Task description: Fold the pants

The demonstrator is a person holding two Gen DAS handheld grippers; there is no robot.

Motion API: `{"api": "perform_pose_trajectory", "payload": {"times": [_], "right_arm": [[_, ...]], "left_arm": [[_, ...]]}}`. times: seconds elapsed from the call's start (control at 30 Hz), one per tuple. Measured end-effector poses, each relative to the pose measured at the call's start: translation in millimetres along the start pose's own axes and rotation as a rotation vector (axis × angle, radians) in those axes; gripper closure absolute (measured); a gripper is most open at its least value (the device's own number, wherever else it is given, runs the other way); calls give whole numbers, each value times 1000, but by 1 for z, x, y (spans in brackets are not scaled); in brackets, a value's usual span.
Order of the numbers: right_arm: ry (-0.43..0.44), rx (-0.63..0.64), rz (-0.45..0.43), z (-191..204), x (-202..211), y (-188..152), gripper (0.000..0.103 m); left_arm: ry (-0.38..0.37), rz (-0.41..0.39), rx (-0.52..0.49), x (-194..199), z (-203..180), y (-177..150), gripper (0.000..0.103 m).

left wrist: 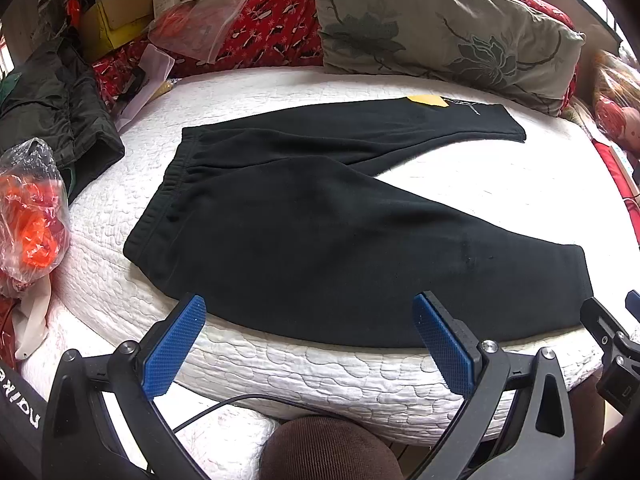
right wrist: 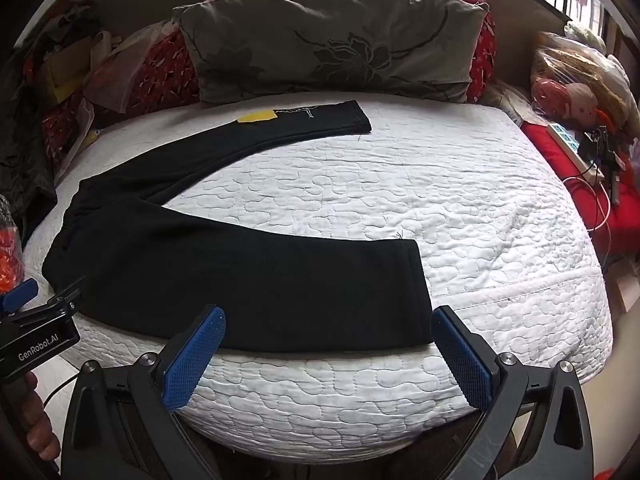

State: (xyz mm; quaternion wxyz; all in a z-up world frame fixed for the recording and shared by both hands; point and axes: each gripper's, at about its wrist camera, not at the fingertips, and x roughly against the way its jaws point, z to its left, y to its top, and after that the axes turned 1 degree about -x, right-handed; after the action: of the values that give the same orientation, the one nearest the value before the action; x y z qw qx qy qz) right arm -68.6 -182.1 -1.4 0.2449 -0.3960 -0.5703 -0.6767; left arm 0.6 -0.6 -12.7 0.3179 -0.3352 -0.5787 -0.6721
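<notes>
Pants [left wrist: 304, 216] spread flat and unfolded on the white quilted bed [right wrist: 460, 208], black, legs splayed apart in a V. Waistband [left wrist: 160, 200] toward the bed's left side beside the clutter, far leg running up to just short of the grey floral pillow [right wrist: 332, 40], with a yellow tag [right wrist: 256, 116] showing near its cuff. Near leg lying along the bed's front edge, its cuff [right wrist: 416, 280] ending about midway along that edge.

Opening step, by the look of it: nothing folded yet, no fabric gripped. Left gripper [left wrist: 310, 340] hovering over the front edge at the near leg's thigh, fingers [left wrist: 176, 344] spread wide with nothing between them. Right gripper [right wrist: 326, 354] hovering by the near leg's cuff, fingers [right wrist: 460, 356] likewise spread wide and empty, both tilted down toward the cloth.

Next move, judged from the layout: bringing one leg over onto the other. Calls for lowering both grippers to the near leg's edge, pinching one at the waistband corner and one at the cuff, then lifting together and carrying the cloth toward the pillow, keeping the fabric taut so the thick fleece lands smooth and the cuffs meet
</notes>
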Motion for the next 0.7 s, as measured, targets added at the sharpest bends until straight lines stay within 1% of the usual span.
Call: {"api": "perform_pose_trajectory", "payload": {"times": [0.7], "right_arm": [[2, -1, -2, 1, 1, 0, 0]], "left_arm": [[2, 14, 1, 0, 0, -1, 0]]}}
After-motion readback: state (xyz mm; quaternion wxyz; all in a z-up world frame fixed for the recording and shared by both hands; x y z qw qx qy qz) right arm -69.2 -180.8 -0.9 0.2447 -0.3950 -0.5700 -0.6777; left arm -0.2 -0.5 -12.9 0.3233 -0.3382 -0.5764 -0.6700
